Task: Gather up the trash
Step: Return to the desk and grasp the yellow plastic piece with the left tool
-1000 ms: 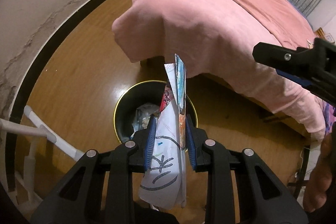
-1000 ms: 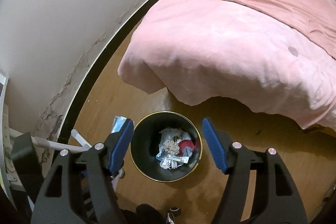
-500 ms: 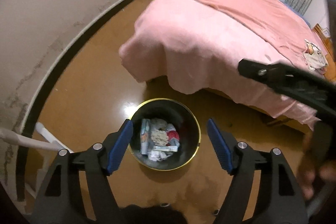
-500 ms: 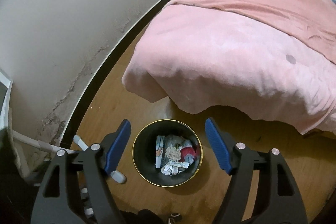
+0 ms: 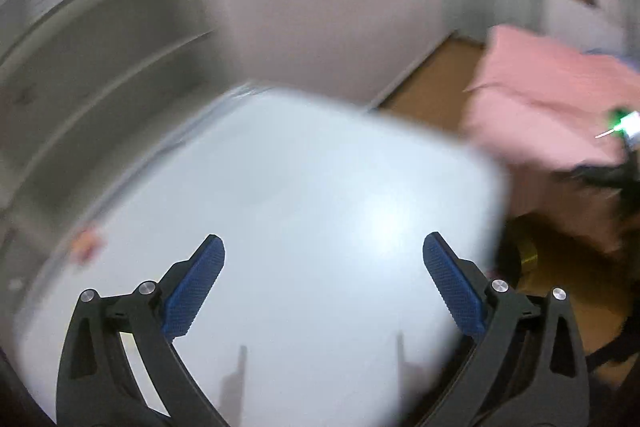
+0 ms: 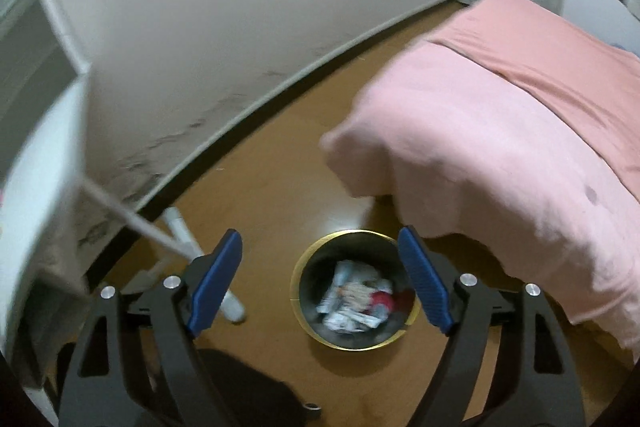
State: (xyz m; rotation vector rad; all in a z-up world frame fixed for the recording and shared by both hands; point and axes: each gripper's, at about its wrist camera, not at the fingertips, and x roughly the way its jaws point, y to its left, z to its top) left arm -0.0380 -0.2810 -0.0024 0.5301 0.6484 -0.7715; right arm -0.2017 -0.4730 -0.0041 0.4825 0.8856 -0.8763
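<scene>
I take the black bin (image 6: 354,301) with the gold rim as my landmark; it stands on the wooden floor (image 6: 280,163), and the collected trash (image 6: 356,301) lies inside it, a small heap of pale wrappers with something red among them.

My right gripper (image 6: 320,269) hangs above the bin, pointing steeply down, and in its view the blue pads (image 6: 424,285) frame the bin's mouth. Its jaws are opening, with nothing between them but air.

Just beside the bin, on its far right, the pink blanket (image 6: 500,147) droops over the corner of the bed, its hem close above the rim. To the bin's left, white tube legs (image 6: 182,227) of a table rest on the floor, and beyond them the white wall (image 6: 240,7) with a dark baseboard curves behind the bin.

My left gripper (image 5: 322,285) looks over a white tabletop (image 5: 300,195), heavily blurred. Its jaws are also opening, spread wide, and I see nothing held between its pads (image 5: 196,291). A small pinkish smudge (image 5: 86,243) sits near the tabletop's left edge; I cannot tell what it is. From this view only a dark sliver with a yellow glint past the tabletop's right edge hints at the bin, below the pink blanket.
</scene>
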